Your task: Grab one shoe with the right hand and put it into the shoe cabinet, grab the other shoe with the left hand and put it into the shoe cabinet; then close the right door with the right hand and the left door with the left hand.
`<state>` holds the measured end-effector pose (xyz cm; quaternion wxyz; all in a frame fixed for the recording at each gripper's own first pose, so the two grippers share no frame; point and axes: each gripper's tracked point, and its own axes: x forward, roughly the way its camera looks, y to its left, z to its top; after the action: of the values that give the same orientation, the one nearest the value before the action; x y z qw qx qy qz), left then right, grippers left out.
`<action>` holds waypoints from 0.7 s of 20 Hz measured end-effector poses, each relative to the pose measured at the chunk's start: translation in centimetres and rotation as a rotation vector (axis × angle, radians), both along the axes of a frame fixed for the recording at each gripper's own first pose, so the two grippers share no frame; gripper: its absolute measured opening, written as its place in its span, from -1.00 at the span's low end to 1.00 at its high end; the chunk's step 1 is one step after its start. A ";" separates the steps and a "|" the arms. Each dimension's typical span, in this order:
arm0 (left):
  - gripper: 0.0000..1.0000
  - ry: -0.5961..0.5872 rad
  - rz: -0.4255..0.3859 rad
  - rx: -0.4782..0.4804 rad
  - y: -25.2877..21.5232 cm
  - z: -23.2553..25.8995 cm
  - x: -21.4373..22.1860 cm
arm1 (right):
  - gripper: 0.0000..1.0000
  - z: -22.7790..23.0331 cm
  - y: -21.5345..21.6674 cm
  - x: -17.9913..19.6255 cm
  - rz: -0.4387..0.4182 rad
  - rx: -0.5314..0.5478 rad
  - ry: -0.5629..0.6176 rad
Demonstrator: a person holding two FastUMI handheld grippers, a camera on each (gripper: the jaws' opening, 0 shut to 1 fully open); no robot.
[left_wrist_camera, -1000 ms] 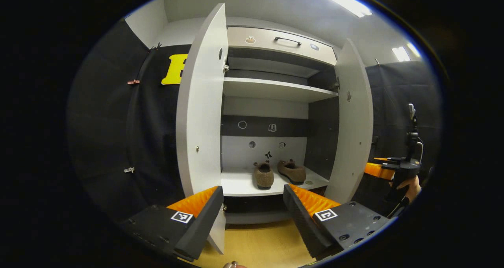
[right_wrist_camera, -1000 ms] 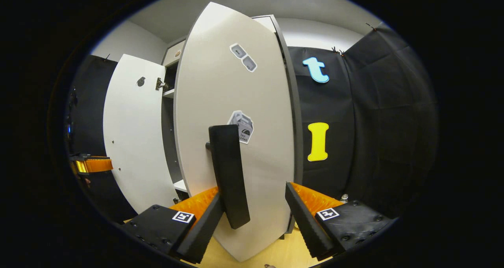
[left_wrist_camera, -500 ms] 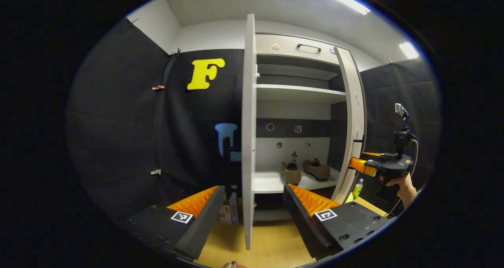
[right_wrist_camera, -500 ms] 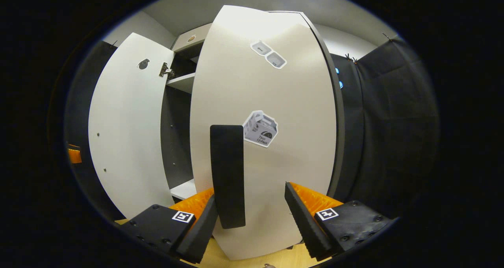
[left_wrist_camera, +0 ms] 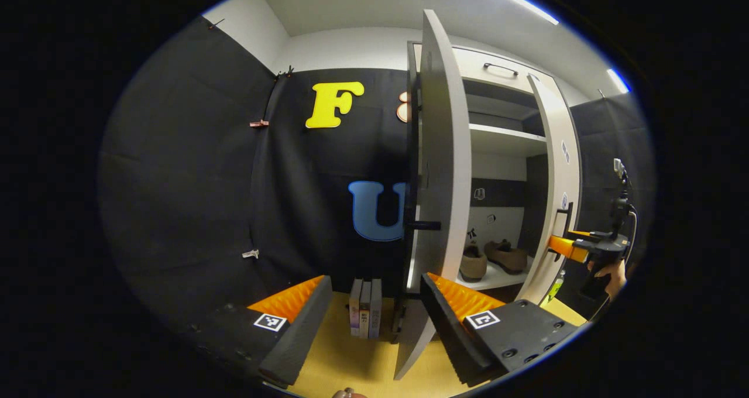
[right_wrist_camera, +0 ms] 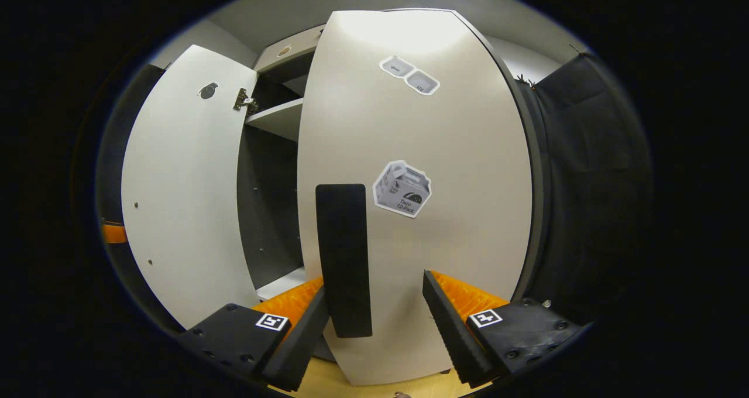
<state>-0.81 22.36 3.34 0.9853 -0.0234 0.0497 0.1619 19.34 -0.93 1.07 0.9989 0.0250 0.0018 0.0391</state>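
Observation:
Two brown shoes point(left_wrist_camera: 473, 263) point(left_wrist_camera: 510, 256) sit side by side on the shoe cabinet's bottom shelf point(left_wrist_camera: 497, 278). The left door point(left_wrist_camera: 445, 152) stands nearly edge-on in the left gripper view, its black handle point(left_wrist_camera: 422, 225) facing outward. My left gripper point(left_wrist_camera: 374, 319) is open, a little short of that door's lower edge. The right door point(right_wrist_camera: 421, 210) is partly swung in. Its black handle point(right_wrist_camera: 345, 257) stands between the fingers of my open right gripper point(right_wrist_camera: 374, 322), close to the left finger point(right_wrist_camera: 298, 333). Farther off, a hand point(left_wrist_camera: 608, 272) holds the right gripper point(left_wrist_camera: 570, 244) against the right door point(left_wrist_camera: 559, 170).
Several books point(left_wrist_camera: 366, 307) stand on the wooden floor point(left_wrist_camera: 351, 363) beside the cabinet's left side. A drawer with a handle point(left_wrist_camera: 497, 70) tops the cabinet, with an upper shelf point(left_wrist_camera: 503, 136) below it. Stickers point(right_wrist_camera: 402, 188) mark the right door. The left door's inner face point(right_wrist_camera: 181, 210) stands open.
The left gripper has swung round to the outer side of the left door, bringing its handle and the books into sight. The right door has turned further inward with the right gripper at its handle.

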 end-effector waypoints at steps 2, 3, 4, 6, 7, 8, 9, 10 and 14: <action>0.89 -0.012 -0.018 -0.008 0.0 0.0 0.9 | 0.92 0.1 0.5 -0.6 0.027 0.029 0.011; 0.89 -0.011 -0.016 -0.003 0.2 0.0 1.2 | 0.92 0.3 0.4 -1.2 0.031 0.030 0.005; 0.86 -0.013 -0.018 -0.003 0.2 0.2 1.2 | 0.92 0.7 0.1 -2.0 0.032 0.024 -0.005; 0.84 -0.024 -0.029 -0.017 -0.6 0.3 0.9 | 0.92 1.0 -0.4 -3.1 0.033 0.009 -0.015; 0.84 -0.029 -0.038 -0.021 -1.1 0.2 0.9 | 0.92 1.1 -0.7 -3.5 0.034 0.007 -0.014; 0.84 -0.026 -0.052 -0.016 -1.5 0.2 0.9 | 0.92 1.1 -0.8 -3.8 0.034 0.006 -0.014; 0.84 -0.024 -0.064 -0.010 -1.9 0.2 1.1 | 0.92 1.1 -1.0 -4.0 0.032 0.006 -0.013; 0.85 -0.020 -0.074 -0.003 -2.3 0.2 1.2 | 0.92 1.0 -1.4 -4.1 0.028 0.007 -0.008; 0.84 -0.018 -0.134 0.010 -4.7 0.3 2.7 | 0.92 1.0 -2.9 -4.8 0.015 0.020 0.000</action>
<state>1.85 17.62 3.62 0.9944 -0.0165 0.0413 0.0955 14.52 -3.87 2.04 0.9983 0.0347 0.0018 0.0468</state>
